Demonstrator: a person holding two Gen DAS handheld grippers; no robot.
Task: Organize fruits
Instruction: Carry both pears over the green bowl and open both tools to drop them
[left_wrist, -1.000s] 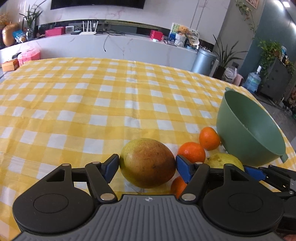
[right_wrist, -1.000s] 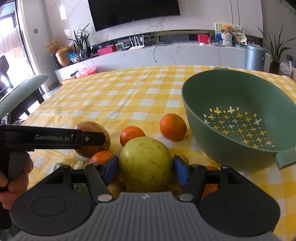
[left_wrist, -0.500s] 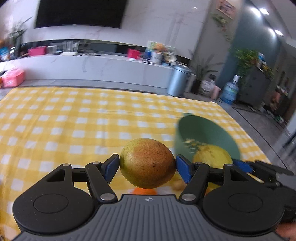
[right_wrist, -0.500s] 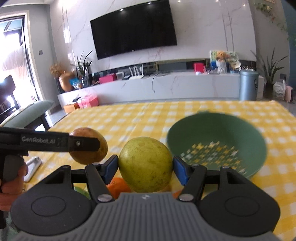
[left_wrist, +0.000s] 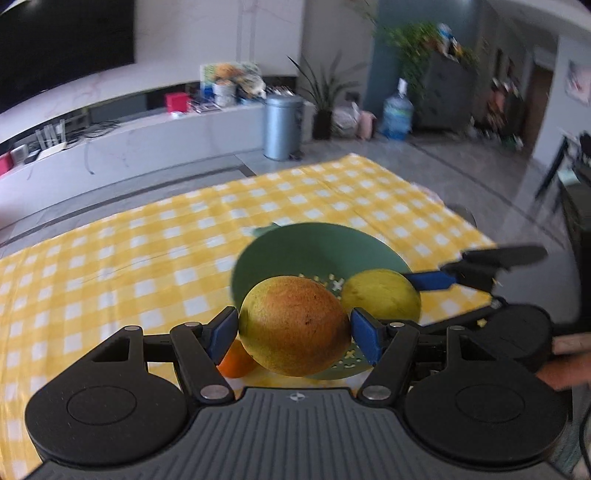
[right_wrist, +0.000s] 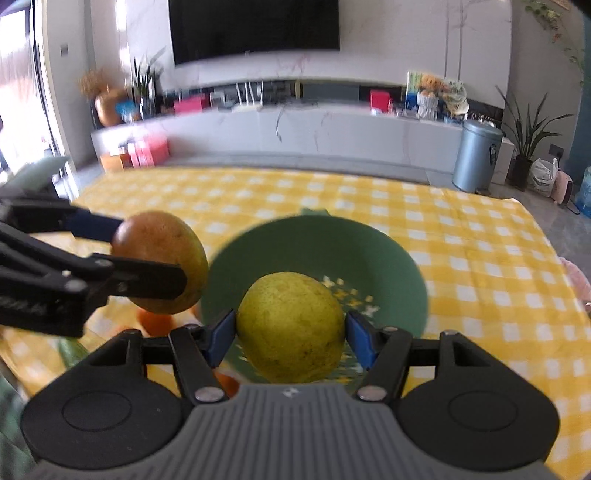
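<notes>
My left gripper (left_wrist: 294, 334) is shut on a reddish-green mango (left_wrist: 293, 326), held in the air above the near rim of the green colander bowl (left_wrist: 314, 247). My right gripper (right_wrist: 290, 336) is shut on a yellow-green round fruit (right_wrist: 290, 326), which hangs over the inside of the bowl (right_wrist: 314, 251). In the right wrist view the mango (right_wrist: 159, 258) sits at the left between the left gripper's black fingers, by the bowl's left rim. In the left wrist view the yellow-green fruit (left_wrist: 380, 295) shows just right of the mango.
An orange (left_wrist: 236, 360) lies on the yellow checked tablecloth (left_wrist: 110, 266) below the mango, left of the bowl. A person's hand (left_wrist: 565, 365) holds the right gripper's handle. The table edge runs close behind and right of the bowl, with floor, a metal bin (right_wrist: 476, 155) and a white cabinet beyond.
Both grippers have risen off the table with their fruits and moved over the green bowl. The left wrist view has swung to the right and rolled.
</notes>
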